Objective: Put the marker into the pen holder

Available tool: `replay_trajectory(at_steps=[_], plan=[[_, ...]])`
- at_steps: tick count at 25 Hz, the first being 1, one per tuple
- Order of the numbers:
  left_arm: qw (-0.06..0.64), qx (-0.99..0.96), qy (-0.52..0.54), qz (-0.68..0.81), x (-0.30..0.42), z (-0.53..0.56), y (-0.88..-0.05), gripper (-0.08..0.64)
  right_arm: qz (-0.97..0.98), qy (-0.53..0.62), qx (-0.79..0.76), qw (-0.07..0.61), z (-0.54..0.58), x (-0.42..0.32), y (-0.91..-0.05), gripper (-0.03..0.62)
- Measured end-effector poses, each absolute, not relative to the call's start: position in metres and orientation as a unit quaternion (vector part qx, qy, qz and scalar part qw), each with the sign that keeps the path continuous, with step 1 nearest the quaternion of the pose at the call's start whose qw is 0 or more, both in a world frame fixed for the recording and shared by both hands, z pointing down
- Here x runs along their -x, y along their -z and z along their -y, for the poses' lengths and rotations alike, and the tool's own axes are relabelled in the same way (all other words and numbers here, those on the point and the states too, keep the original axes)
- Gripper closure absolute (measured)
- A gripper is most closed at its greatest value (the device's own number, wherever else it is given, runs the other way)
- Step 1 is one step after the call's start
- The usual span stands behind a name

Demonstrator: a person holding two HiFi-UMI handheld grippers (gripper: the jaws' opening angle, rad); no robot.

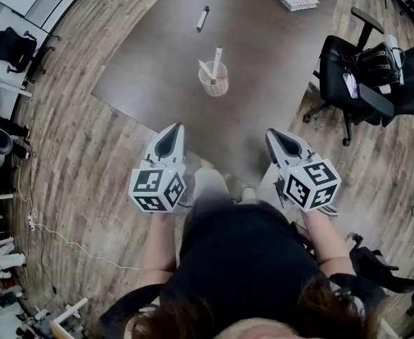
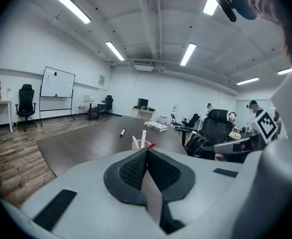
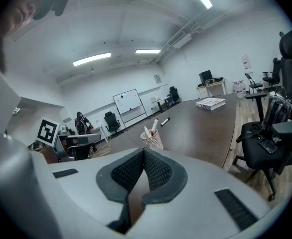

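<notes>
Your marker [image 1: 203,18] lies flat and alone on the bench [image 1: 136,69]. It is beyond the holder [image 1: 215,82], on the far side from you and well apart from it. The holder stands upright nearer you and already carries pens [image 1: 216,58] that lean out of its mouth.

That is where I'd expect trouble. A straight reach for the marker takes a claw over or close past the holder, and a low pass could catch those pens or tip the holder. The marker looks round and lies loose, so a pinch off its middle may roll it away or lift it crooked. A crooked marker could then jam against the pens at the mouth. The chair [image 1: 348,69] by the bench's right side could snag your right arm.

Both hands sit low in front of your body, about at the bench's near edge, pointing forward and slightly down. The left claw [image 1: 174,134] is pressed together with nothing in it, and so is the right claw [image 3: 143,151]. You will have to spread one before the pick.
</notes>
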State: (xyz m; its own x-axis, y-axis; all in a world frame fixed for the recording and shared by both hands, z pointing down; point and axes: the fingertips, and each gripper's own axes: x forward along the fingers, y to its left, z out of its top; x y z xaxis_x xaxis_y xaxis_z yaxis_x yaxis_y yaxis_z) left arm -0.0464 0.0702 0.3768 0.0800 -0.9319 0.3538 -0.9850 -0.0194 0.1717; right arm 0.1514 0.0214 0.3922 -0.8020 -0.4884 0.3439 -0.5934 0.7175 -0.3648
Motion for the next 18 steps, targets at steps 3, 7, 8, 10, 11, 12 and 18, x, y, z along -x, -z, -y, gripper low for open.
replay_trajectory(at_steps=[3, 7, 8, 10, 11, 12, 18], plan=[[0.187, -0.729, -0.08, 0.654, 0.061, -0.036, -0.386, 0.532, 0.908, -0.238, -0.326, 0.116, 0.0, -0.143, -0.398, 0.575], [0.186, -0.747, -0.097, 0.631, 0.102, 0.012, -0.395, 0.532, 0.89, -0.241, -0.368, 0.117, 0.03, -0.112, -0.399, 0.575], [0.188, -0.75, -0.098, 0.626, 0.113, 0.024, -0.396, 0.532, 0.887, -0.241, -0.376, 0.117, 0.037, -0.103, -0.399, 0.575], [0.189, -0.757, -0.101, 0.617, 0.133, 0.049, -0.397, 0.532, 0.88, -0.236, -0.392, 0.125, 0.053, -0.088, -0.401, 0.575], [0.188, -0.761, -0.104, 0.612, 0.141, 0.062, -0.398, 0.532, 0.876, -0.233, -0.401, 0.129, 0.063, -0.081, -0.402, 0.575], [0.188, -0.765, -0.108, 0.606, 0.149, 0.073, -0.399, 0.532, 0.873, -0.23, -0.41, 0.131, 0.072, -0.073, -0.402, 0.575], [0.196, -0.785, -0.132, 0.573, 0.18, 0.137, -0.414, 0.532, 0.857, -0.204, -0.451, 0.144, 0.121, -0.042, -0.399, 0.575]])
